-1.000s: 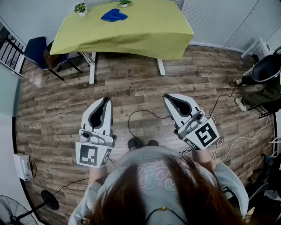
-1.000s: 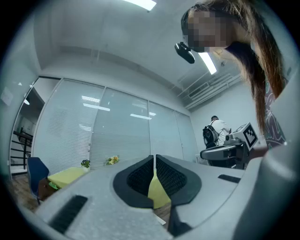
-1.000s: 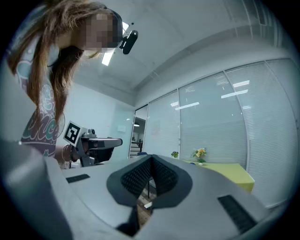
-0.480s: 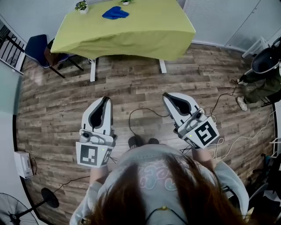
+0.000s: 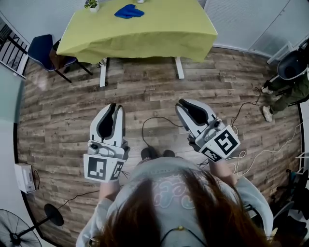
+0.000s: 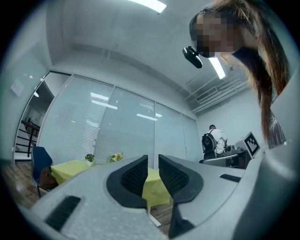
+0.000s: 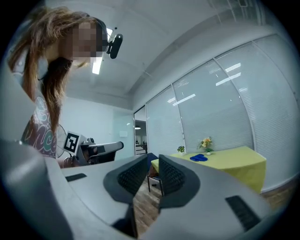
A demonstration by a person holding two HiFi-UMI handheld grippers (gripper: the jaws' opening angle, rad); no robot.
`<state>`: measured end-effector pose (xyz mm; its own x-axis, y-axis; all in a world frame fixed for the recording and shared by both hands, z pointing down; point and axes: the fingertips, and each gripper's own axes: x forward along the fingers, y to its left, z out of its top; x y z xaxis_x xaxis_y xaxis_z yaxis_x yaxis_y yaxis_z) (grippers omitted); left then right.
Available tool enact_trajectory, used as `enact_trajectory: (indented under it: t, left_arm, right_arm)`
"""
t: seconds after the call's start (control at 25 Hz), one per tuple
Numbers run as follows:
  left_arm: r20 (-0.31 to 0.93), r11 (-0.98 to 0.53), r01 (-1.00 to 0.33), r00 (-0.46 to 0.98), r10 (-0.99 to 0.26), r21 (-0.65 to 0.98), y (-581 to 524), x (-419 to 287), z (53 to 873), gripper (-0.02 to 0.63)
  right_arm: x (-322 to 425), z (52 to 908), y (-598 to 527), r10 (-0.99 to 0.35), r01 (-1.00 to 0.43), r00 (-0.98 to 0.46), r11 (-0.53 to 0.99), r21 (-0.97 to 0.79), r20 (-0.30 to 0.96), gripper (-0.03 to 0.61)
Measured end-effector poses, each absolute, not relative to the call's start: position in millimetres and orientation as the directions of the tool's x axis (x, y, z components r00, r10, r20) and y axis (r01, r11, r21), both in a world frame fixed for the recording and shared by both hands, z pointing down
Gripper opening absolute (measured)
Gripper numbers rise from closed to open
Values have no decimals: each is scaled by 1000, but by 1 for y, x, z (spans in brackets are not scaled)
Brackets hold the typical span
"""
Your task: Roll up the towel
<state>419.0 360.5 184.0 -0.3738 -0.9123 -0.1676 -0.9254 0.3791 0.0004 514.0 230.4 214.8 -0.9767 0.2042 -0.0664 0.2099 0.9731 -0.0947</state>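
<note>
The blue towel (image 5: 129,10) lies crumpled at the far end of the yellow-green table (image 5: 145,31), well ahead of me across the wooden floor. In the right gripper view the towel (image 7: 199,158) shows small on the table (image 7: 229,164). My left gripper (image 5: 112,107) and right gripper (image 5: 181,102) hang side by side in front of the person's body, far short of the table. Both point roughly level toward it. The left gripper's (image 6: 152,160) jaws are opening, a narrow slit between them. The right gripper's (image 7: 154,160) jaws are opening too. Neither has anything between its pads.
A dark blue chair (image 5: 41,53) stands at the table's left end, and a potted plant (image 5: 91,5) sits beside the towel. A black cable (image 5: 154,126) runs over the floor between the grippers. Another person (image 5: 289,82) is at the right; a fan (image 5: 17,231) stands at the lower left.
In the head view the table and towel have slid toward the top edge. Both grippers stay nearly in place; the right one has rolled slightly.
</note>
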Motion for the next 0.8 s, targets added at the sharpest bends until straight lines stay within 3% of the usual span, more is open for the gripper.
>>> enact_trajectory:
  t: [0.16,0.24,0.32,0.48,0.8]
  left_arm:
    - [-171,374,-927,-372,-913,20,365,417,186,194]
    - [-183,403,-915,-400,-898,25,370,411,184,228]
    - [-200,435,-900,-434,-879,39,378,404,183,257]
    - [-205,457,-888,-456,-866,41,388,396,183,288]
    - [-177,448,-893,-449,-876,48,407,384,192,295]
  right_arm:
    - [512,213,231,181,188,-980,977,-98,-77,152]
    - [511,212,228,141,149,-986,985,-90,-85,232]
    - [510,212,226,100,106,-991,992,-72,-86,266]
    - [503,213,234,78,83,-993,995,-60,-84,317]
    - [484,220,259,113,120,-991,987,-109,-73,325]
